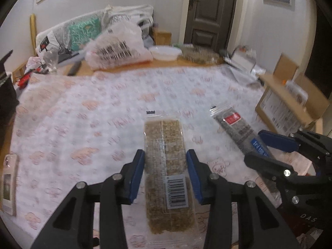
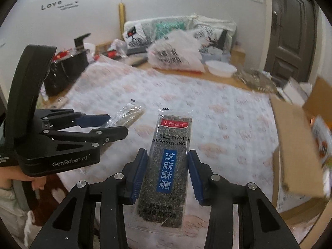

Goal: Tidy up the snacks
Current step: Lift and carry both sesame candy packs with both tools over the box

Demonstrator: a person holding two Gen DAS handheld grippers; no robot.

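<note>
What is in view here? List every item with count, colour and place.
Tan snack bar: one, clear wrapper with barcode, between the left gripper's fingers.
Black sesame bar: one, dark with blue and red labels, between the right gripper's fingers.
Table cover: one, white with pink print, over the wooden table.
Cardboard box: one, brown, open, at the table's right edge.
Plastic bag: one, white with black print, far side.
Bowl: one, white, right of the bag.
Door: one, dark brown, back right.
Left gripper: black, blue pads, shut on the tan bar.
Right gripper: the same, shut on the sesame bar.
</note>
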